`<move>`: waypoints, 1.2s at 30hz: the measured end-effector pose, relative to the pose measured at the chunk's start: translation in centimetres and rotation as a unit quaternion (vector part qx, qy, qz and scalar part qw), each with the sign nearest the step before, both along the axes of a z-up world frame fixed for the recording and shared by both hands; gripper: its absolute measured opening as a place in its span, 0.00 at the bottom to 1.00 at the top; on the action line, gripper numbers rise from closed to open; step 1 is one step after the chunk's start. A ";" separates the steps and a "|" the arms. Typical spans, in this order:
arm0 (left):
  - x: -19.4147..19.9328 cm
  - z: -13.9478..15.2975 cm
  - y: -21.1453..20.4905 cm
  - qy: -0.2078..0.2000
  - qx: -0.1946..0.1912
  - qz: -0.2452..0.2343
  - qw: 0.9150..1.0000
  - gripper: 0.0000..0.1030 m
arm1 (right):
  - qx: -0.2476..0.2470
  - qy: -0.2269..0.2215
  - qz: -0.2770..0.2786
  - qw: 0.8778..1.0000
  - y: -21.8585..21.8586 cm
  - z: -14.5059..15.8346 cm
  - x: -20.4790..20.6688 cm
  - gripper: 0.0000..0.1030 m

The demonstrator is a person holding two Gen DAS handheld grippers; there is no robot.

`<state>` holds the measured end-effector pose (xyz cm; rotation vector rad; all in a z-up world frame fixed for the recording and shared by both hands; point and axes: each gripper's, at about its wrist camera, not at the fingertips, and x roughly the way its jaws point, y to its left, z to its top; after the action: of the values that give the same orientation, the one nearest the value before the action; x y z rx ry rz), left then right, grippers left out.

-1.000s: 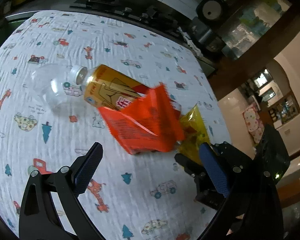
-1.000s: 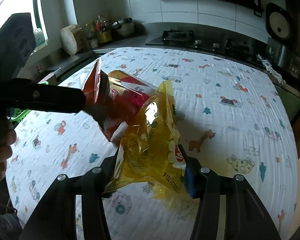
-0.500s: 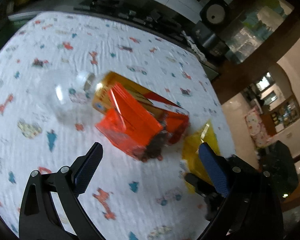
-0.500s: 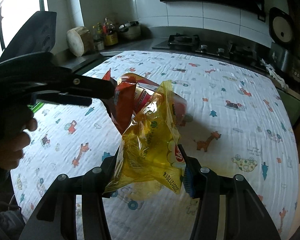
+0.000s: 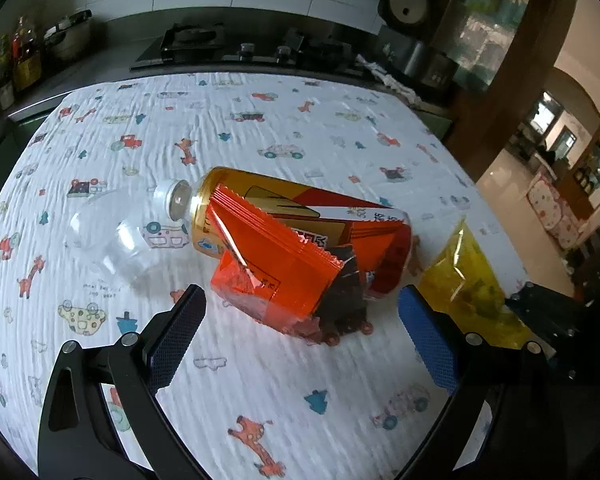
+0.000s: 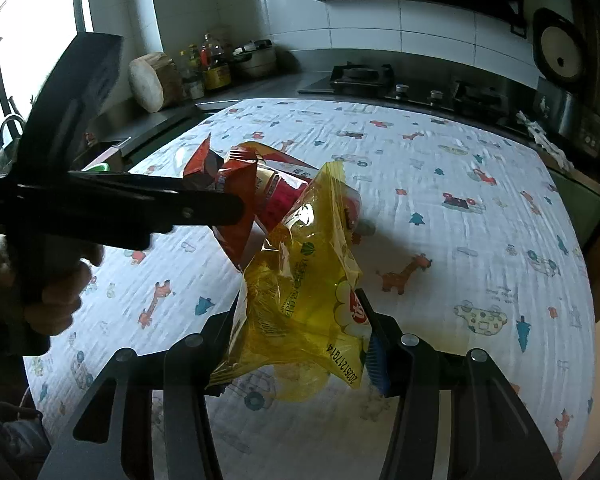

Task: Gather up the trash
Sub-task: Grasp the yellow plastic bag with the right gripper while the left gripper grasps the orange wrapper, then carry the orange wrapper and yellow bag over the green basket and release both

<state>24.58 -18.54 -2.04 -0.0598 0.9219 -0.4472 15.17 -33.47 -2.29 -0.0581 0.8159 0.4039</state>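
One hand [image 6: 56,280] on the left gripper [image 5: 300,336], right wrist view only

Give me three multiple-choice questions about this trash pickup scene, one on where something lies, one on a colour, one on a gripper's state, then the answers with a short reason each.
1. Where does the plastic bottle lie?
A. on the stove
B. on its side on the printed cloth
C. in a bin

2. What colour is the wrapper in the right gripper?
A. yellow
B. blue
C. white

3. What is the left gripper doing?
A. clamping the bottle
B. open, empty
C. gripping the cloth

Answers:
1 B, it lies flat on the cloth.
2 A, the yellow wrapper sits between the fingers.
3 B, the orange wrapper lies ahead, ungripped.
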 end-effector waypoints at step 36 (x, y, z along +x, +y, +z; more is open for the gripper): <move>-5.6 5.0 9.8 -0.073 -0.012 0.040 0.996 0.30 | 0.008 -0.027 0.046 0.999 7.9 3.8 -2.3 0.48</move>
<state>18.97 -8.69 2.91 -0.0850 0.7670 -0.3833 12.88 -25.55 1.52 -0.0927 0.7580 0.4936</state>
